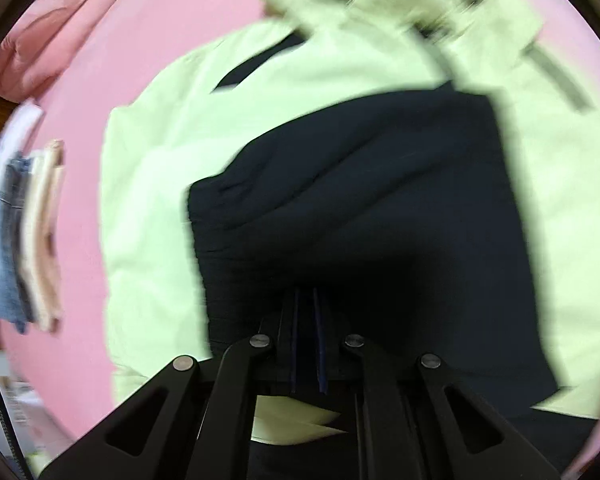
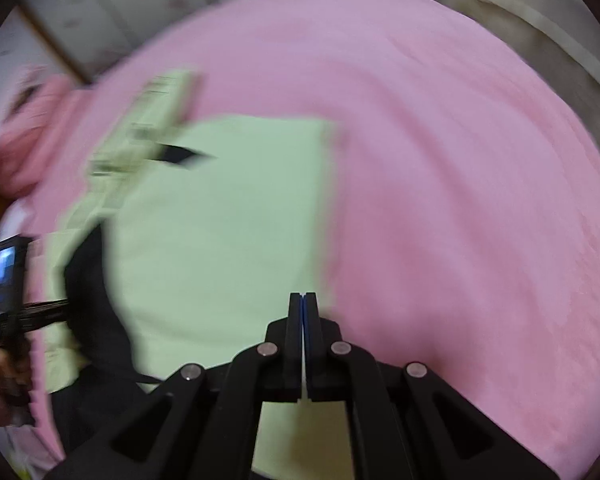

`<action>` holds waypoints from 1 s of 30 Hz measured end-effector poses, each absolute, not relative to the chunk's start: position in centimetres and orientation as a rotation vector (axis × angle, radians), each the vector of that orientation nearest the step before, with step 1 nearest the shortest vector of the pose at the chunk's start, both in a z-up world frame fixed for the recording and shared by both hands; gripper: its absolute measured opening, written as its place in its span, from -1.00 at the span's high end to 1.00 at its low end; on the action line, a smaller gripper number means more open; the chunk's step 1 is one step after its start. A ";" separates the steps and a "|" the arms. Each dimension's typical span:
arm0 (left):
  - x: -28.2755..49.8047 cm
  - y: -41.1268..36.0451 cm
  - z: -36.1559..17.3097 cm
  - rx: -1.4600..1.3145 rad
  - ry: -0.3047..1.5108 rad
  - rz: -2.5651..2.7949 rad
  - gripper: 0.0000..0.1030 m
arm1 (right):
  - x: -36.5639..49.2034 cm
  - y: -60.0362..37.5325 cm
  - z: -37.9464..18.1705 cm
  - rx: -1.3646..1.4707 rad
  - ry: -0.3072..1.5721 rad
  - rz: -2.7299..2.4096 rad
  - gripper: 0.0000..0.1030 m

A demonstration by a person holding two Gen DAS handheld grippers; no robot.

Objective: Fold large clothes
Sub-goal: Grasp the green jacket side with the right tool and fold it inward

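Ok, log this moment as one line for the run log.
stage: mid-fold | left gripper: shut on jacket's navy part | right gripper: shut on jacket edge | surface: pink bed sheet | views blurred

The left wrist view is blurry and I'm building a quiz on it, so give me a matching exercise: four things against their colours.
Things:
1. bed sheet
2. jacket
3. jacket lining
4. folded jeans

Colours:
A. dark navy
B. pale green
C. faded blue
D. pink

Pairs: 1-D, 2-B, 3-A, 4-C
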State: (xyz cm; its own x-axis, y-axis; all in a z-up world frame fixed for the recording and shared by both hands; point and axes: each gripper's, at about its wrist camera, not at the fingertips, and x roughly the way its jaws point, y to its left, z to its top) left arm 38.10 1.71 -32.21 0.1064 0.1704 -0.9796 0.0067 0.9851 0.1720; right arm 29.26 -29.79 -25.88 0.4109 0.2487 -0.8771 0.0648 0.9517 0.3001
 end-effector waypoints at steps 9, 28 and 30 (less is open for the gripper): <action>39.6 -0.2 -33.2 -0.114 1.515 0.010 0.87 | 35.7 -14.8 -33.0 0.627 1.335 0.577 0.99; 44.6 2.7 -35.4 0.259 1.414 0.255 0.88 | 38.2 -37.3 -31.4 0.615 1.038 -0.150 1.00; 44.2 2.0 -34.2 0.195 1.404 0.219 0.88 | 37.5 -35.7 -30.3 0.608 1.024 -0.068 1.00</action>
State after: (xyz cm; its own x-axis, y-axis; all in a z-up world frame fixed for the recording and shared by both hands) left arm 44.24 1.99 -34.20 0.1521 0.2668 -0.9517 -0.0363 0.9637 0.2643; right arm 37.51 -35.69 -30.31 0.5331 0.2227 -0.8162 0.3290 0.8342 0.4426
